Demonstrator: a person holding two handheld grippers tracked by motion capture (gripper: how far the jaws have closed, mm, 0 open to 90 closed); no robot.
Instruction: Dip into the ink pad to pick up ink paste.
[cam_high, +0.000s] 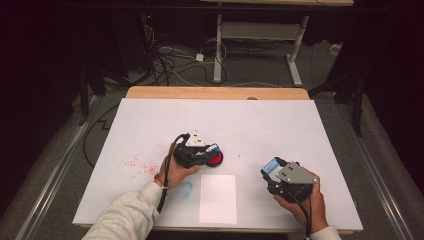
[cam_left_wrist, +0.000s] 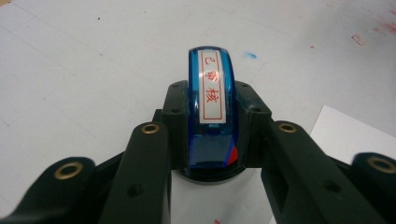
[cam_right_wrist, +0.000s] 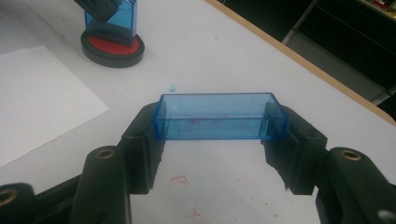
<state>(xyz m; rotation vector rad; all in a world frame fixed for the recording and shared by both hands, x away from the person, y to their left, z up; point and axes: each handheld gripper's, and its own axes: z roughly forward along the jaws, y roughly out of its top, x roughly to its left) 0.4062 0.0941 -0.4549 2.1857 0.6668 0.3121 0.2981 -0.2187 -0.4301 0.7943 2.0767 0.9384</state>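
My left gripper (cam_high: 204, 151) is shut on a blue see-through stamp (cam_left_wrist: 210, 100) with a white label in red characters. The stamp stands on a round black ink pad with a red face (cam_high: 215, 159), whose rim (cam_left_wrist: 210, 177) shows under the jaws. In the right gripper view the same stamp (cam_right_wrist: 114, 21) rests upright on the ink pad (cam_right_wrist: 112, 46). My right gripper (cam_high: 274, 172) is held above the table at the front right, shut on a clear blue rectangular cap (cam_right_wrist: 219, 116) by its two short ends, open side facing the camera.
A white sheet of paper (cam_high: 218, 198) lies near the front edge between my hands. Red ink specks (cam_high: 137, 164) and a blue scribble (cam_high: 186, 189) mark the white table cover (cam_high: 260, 120). A wooden edge (cam_high: 215, 93) runs along the back.
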